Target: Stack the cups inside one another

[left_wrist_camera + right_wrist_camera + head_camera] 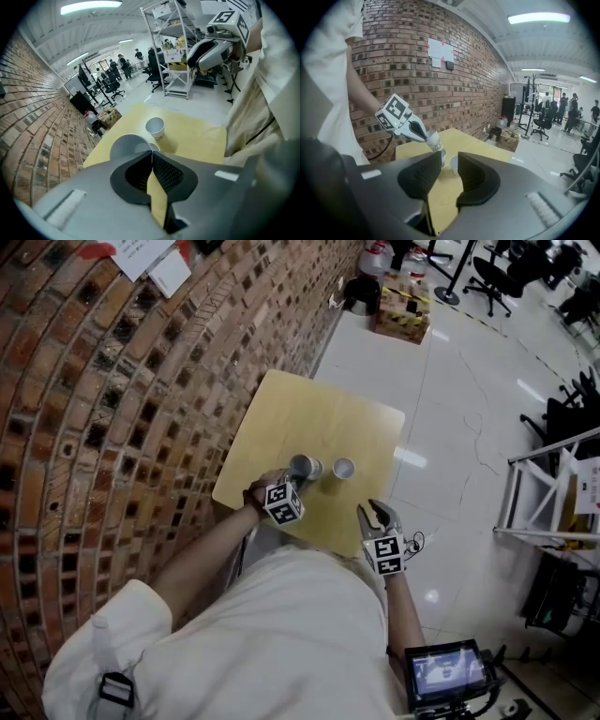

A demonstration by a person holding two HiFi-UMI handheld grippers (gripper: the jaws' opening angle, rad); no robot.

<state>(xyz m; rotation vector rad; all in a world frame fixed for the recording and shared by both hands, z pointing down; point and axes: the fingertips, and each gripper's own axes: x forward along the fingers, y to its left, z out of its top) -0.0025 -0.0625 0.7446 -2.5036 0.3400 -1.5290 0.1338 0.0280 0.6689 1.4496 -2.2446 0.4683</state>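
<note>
Left gripper [150, 154]: fingers clamped together on the wall of the held cup [125, 146]; cup tilted, clear of the table [309, 413]
Second cup [442, 156]: upright, just below the held cup
Third cup [155, 127]: upright; beyond the left fingertips, standing alone
Right gripper [449, 168]: fingers apart, nothing between; cups ahead of the tips

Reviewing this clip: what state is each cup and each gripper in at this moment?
lifted cup: tilted, held off the table by its wall.
second cup: upright on the table, just below the lifted cup.
third cup: upright, empty, standing apart.
left gripper: shut on the lifted cup.
right gripper: open, empty.
</note>
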